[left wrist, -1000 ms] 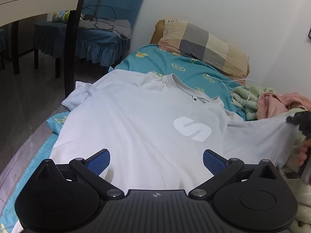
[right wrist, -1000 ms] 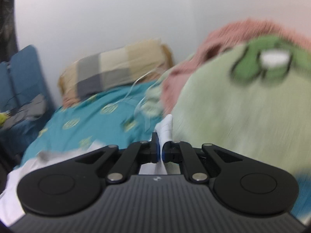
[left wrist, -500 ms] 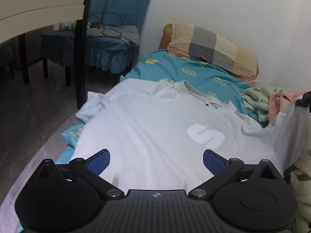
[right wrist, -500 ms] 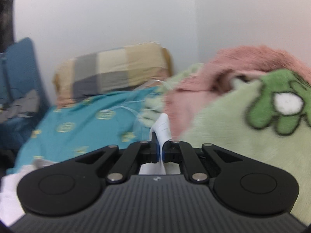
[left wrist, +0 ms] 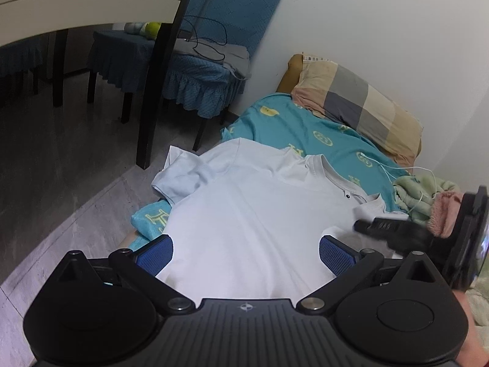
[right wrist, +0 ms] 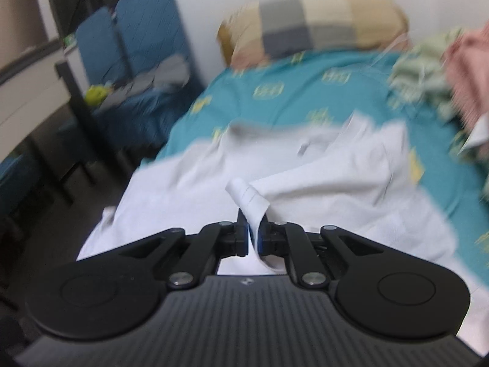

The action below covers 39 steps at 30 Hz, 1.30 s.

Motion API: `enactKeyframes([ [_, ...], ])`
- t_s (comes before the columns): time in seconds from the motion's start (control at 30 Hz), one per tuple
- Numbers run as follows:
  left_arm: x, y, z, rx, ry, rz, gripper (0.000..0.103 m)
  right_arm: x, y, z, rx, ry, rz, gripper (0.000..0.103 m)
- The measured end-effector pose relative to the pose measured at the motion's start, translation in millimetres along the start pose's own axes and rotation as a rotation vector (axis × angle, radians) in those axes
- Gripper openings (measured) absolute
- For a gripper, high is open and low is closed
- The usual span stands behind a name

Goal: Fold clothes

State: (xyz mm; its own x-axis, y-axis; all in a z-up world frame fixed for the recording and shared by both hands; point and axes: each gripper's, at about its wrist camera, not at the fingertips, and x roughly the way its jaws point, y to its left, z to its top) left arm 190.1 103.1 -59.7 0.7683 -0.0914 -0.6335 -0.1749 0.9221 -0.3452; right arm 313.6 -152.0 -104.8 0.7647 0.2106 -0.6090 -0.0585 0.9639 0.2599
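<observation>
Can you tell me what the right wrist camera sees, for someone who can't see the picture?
The right gripper pinches a fold of the white T-shirt between its black fingers, above the shirt's body on the teal bedsheet. The picture is blurry; a checked pillow lies against the wall behind.

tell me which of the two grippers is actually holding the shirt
The right gripper, shut on the white t-shirt sleeve; the left gripper hangs wide open, holding nothing.

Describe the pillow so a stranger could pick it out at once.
Find the bed with the teal sheet. At its far end, against the white wall, lies the pillow. It alone has big grey, beige and pink checks, unlike the plain white T-shirt and the fluffy green and pink blankets.
</observation>
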Motion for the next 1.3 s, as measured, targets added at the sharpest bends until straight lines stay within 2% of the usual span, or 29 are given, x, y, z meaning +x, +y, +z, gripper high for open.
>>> enactKeyframes([
  [0.07,3.7,-2.2,-1.6,-0.002,0.013,-0.020,0.103,-7.0,0.7,-8.9,-0.001,0.024,0.022,0.042],
  [0.1,4.8,-4.0,-2.6,0.000,0.017,-0.031,0.103,-19.2,-0.9,-12.2,-0.004,0.018,0.029,0.069],
  [0.13,5.2,-6.7,-4.1,0.007,0.018,-0.040,0.103,-31.3,-2.5,-15.6,-0.007,0.011,0.036,0.079],
  [0.3,3.7,-20.7,-13.3,0.058,0.009,-0.079,0.103,-94.0,-11.4,-32.6,-0.017,-0.018,0.064,0.079],
  [0.47,0.2,-35.7,-24.0,0.138,-0.004,-0.111,0.102,-172.8,-28.6,-61.6,0.040,0.001,0.015,0.079],
  [0.63,5.0,-59.4,-35.9,0.263,-0.002,-0.119,0.100,-222.2,-54.3,-94.6,0.151,-0.037,-0.006,0.079],
  [0.73,18.3,-77.6,-40.2,0.337,0.021,-0.132,0.097,-229.4,-70.5,-98.3,0.182,-0.064,-0.018,0.079],
  [0.8,39.2,-93.2,-37.9,0.389,0.040,-0.141,0.095,-228.4,-79.4,-94.9,0.173,-0.095,-0.043,0.079],
  [0.9,74.4,-118.0,-30.9,0.467,0.063,-0.157,0.088,-223.7,-96.6,-89.7,0.207,-0.124,-0.072,0.079],
  [0.97,100.7,-136.6,-20.3,0.520,0.068,-0.181,0.083,-220.2,-109.9,-86.8,0.250,-0.130,-0.061,0.079],
  [1.1,156.1,-180.7,-0.7,0.602,0.091,-0.253,0.082,-215.5,-136.7,-86.0,0.335,-0.135,-0.053,0.079],
  [1.2,197.4,-211.1,5.1,0.651,0.135,-0.311,0.077,-204.6,-151.1,-84.8,0.377,-0.126,-0.053,0.079],
  [1.3,231.2,-230.3,0.2,0.670,0.213,-0.352,0.071,-194.8,-160.5,-84.4,0.406,-0.113,-0.055,0.079],
])
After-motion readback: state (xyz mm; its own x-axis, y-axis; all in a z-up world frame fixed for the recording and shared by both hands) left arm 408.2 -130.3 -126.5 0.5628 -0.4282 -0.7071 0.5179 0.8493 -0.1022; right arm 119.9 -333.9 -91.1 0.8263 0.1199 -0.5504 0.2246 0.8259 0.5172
